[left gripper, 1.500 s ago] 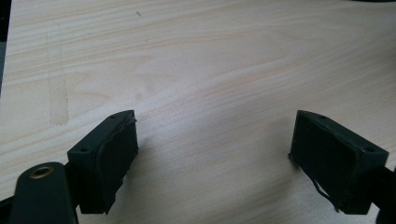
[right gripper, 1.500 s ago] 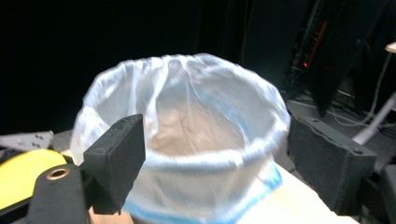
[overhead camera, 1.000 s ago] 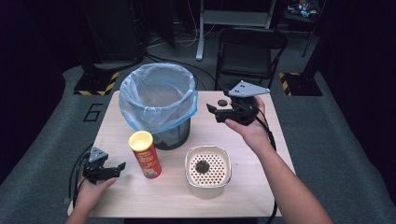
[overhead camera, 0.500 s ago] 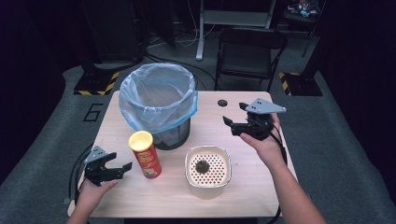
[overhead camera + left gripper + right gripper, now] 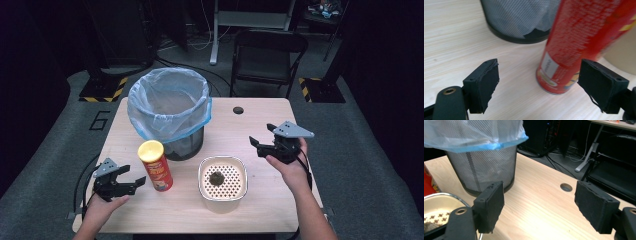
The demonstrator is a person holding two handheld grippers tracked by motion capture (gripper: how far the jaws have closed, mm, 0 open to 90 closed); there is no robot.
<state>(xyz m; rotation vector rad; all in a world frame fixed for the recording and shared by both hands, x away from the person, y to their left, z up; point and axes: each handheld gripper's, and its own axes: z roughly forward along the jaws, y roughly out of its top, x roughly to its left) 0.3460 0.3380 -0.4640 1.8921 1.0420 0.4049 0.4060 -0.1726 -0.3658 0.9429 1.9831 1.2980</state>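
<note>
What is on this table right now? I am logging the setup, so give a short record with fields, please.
surface: wooden table
bin: mesh wastebasket with a blue bag liner, at the far left
can: red chip can, upright, in front of the bin
bowl: cream perforated bowl holding a dark clump
left gripper: open, its jaws have just been closing, aimed at the can, nothing gripped
right gripper: open, empty, right of the bowl
</note>
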